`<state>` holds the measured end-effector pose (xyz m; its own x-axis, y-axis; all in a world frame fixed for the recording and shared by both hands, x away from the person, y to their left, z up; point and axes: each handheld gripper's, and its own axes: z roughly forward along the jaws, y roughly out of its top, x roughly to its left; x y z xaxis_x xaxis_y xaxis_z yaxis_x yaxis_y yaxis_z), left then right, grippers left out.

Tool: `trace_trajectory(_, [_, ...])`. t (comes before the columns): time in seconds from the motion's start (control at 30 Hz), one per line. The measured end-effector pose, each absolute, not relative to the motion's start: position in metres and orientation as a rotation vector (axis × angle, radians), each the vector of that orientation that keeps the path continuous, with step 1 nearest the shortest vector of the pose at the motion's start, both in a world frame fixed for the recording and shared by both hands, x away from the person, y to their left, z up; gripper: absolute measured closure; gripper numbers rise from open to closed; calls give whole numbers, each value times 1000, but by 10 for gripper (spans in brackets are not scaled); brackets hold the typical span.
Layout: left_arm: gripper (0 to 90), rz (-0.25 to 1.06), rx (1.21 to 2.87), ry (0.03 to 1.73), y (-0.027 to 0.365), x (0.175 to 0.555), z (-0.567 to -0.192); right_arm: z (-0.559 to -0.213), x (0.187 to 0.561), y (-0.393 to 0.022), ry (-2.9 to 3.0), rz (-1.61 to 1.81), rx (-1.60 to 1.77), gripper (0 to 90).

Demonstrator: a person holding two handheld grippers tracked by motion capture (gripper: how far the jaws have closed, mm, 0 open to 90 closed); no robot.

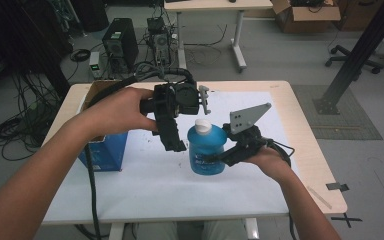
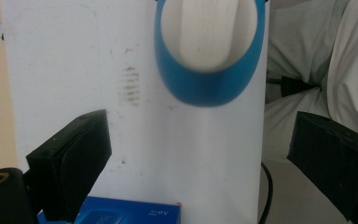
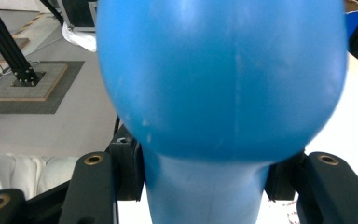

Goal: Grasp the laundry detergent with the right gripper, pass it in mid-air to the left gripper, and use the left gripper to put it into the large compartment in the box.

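One blue bottle (image 1: pixel 207 148), one blue box (image 1: pixel 105 151)

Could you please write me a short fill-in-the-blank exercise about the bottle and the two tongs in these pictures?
1. The right tongs are shut on the blue ____.
2. The bottle wears a ____ cap.
3. The left tongs hang above the cap with jaws ____.
4. The blue box stands on the ____.

Missing words: bottle; white; open; table
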<state>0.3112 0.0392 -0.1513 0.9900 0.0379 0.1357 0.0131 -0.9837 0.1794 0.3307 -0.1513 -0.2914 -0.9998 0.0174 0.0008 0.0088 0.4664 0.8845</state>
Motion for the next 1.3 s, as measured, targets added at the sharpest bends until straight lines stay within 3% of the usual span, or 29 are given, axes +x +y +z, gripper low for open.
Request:
trace_trajectory(0.6, [61,201,2955,26,35,311,-151,-291,337,-121,2703,1620,-39,435])
trace_trajectory(1.3, [81,172,2967,2,25,318,-172,-288,337,-116,2709,1615,-40,435])
